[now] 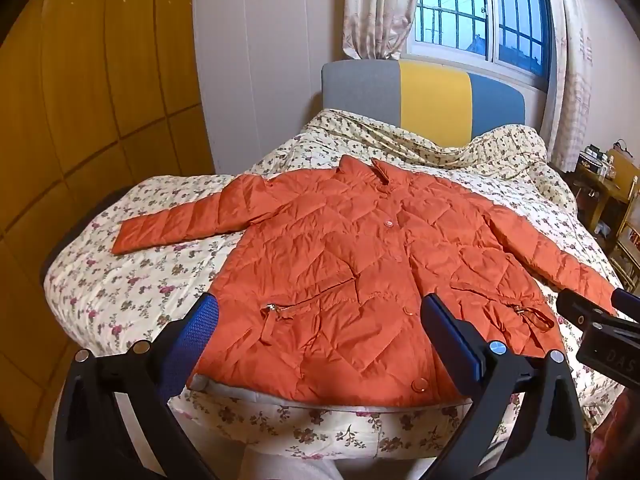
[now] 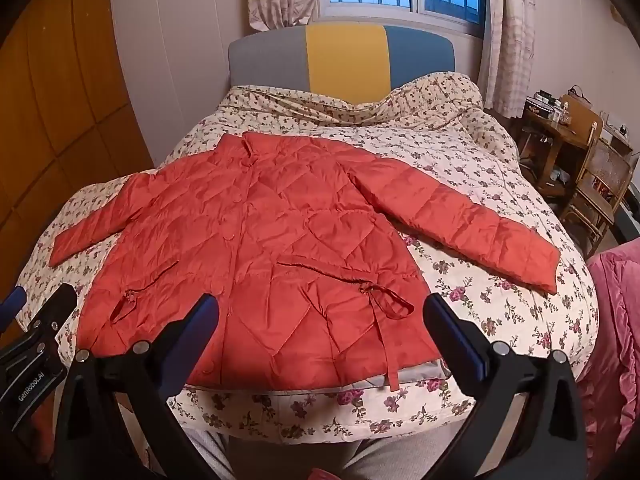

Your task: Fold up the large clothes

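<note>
An orange quilted jacket [image 1: 352,264] lies flat, front up and buttoned, on the floral bed cover [image 1: 120,280], both sleeves spread out to the sides, hem toward me. It also shows in the right wrist view [image 2: 280,248]. My left gripper [image 1: 320,320] is open and empty, held above the jacket's hem. My right gripper [image 2: 322,320] is open and empty, held above the hem on the jacket's right half. Each gripper shows at the edge of the other's view: the right gripper [image 1: 592,312], and the left gripper [image 2: 40,312]. Neither touches the jacket.
The bed has a grey, yellow and blue headboard [image 1: 424,96] under a barred window [image 1: 480,12]. A wooden wardrobe [image 1: 80,120] stands at the left. A wooden chair [image 2: 600,192] and desk [image 2: 552,136] stand at the right. Pink fabric [image 2: 616,320] lies by the bed's right side.
</note>
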`<state>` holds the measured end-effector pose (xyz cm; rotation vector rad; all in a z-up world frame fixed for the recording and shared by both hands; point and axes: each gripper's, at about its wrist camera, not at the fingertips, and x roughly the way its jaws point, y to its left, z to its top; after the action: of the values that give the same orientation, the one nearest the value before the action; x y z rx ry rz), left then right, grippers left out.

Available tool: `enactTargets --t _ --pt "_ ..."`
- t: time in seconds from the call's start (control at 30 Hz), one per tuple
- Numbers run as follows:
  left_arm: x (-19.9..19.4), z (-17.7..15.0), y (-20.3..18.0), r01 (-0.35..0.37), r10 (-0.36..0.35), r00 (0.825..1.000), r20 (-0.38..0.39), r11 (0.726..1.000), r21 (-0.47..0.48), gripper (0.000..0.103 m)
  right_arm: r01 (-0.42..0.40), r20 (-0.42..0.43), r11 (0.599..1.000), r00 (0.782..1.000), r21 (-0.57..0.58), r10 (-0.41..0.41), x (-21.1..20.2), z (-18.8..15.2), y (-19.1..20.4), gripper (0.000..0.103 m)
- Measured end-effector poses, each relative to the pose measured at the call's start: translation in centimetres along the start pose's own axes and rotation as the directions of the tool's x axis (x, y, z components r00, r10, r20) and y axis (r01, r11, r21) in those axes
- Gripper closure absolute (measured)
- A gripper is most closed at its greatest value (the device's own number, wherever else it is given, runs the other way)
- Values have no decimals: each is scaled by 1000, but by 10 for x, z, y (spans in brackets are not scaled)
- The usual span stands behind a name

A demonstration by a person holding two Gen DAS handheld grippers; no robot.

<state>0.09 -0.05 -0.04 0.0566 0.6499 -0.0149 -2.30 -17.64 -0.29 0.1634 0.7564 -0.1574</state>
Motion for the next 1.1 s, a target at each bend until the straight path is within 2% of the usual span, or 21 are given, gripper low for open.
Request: enactTargets --t 1.1 --pt "6 -13 -5 11 -11 1000 -3 1000 -8 3 -6 -38 1000 999 0 6 13 -4 -1 2"
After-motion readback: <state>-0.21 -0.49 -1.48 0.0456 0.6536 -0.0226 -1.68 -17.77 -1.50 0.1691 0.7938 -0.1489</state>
